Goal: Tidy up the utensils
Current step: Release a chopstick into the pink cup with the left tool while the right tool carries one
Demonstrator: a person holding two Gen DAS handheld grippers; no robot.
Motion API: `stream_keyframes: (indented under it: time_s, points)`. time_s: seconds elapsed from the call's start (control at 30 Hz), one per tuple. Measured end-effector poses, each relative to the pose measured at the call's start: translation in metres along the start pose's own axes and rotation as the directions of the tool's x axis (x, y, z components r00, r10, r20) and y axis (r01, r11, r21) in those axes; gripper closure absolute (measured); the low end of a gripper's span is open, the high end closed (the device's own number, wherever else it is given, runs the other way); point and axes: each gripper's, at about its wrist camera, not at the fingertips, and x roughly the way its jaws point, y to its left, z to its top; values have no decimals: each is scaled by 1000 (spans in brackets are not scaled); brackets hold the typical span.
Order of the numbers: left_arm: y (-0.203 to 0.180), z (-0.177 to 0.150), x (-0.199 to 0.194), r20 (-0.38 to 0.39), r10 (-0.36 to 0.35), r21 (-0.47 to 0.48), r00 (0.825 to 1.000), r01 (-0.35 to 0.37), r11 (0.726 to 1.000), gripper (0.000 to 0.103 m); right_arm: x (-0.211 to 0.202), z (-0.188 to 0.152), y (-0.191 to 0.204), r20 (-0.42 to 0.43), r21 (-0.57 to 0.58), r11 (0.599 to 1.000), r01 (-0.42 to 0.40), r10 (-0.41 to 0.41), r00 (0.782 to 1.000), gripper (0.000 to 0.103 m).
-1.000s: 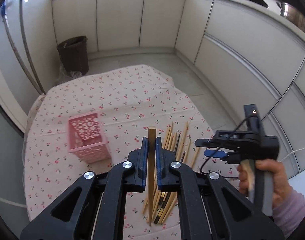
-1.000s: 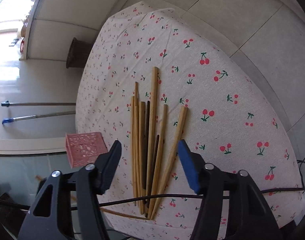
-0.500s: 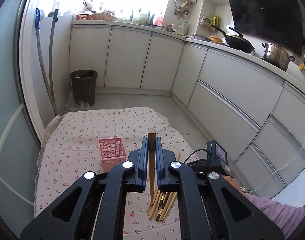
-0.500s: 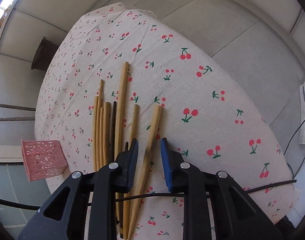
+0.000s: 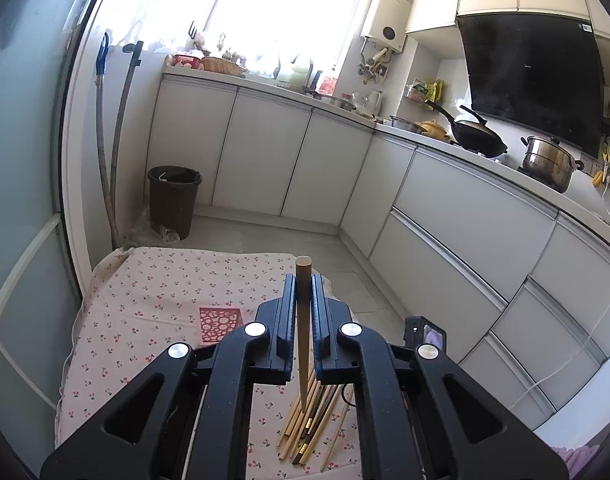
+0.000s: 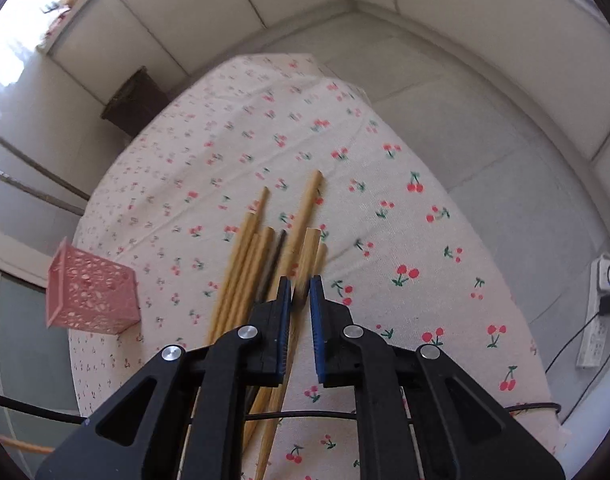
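My left gripper (image 5: pixel 303 280) is shut on a wooden chopstick (image 5: pixel 303 320) that stands upright between its jaws, above the table. Below it, a pile of chopsticks (image 5: pixel 305 428) lies on the cherry-print tablecloth (image 5: pixel 145 300), and a pink perforated basket (image 5: pixel 219 322) stands to the left. In the right wrist view my right gripper (image 6: pixel 301 284) hangs over the same pile (image 6: pixel 249 264), its jaws closing. A light chopstick (image 6: pixel 310 248) sits between the pads, which press on it. The basket (image 6: pixel 91 294) stands at the table's left edge.
A dark bin (image 5: pixel 173 200) stands on the floor beyond the table, with white cabinets (image 5: pixel 265 160) behind and to the right. A black cable (image 6: pixel 305 414) crosses under the right gripper. A power strip (image 6: pixel 597 320) lies on the floor to the right.
My left gripper rose and tilted up with its chopstick, so the kitchen now fills its view. The right jaws went from wide apart to closed on one chopstick at the pile's right side.
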Motion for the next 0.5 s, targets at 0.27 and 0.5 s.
stream_keyframes:
  time_s: [0.27,0.5]
  points:
    - [-10,7,-30,97,16,-9,995,-15,1000,97,-144,-44,45,287,-355,931,-86,196,938,95]
    - [-9,15,-65,206,3,-85,979,15,996,96,-233,-97,37,353,-465,879,-106,294,888,95]
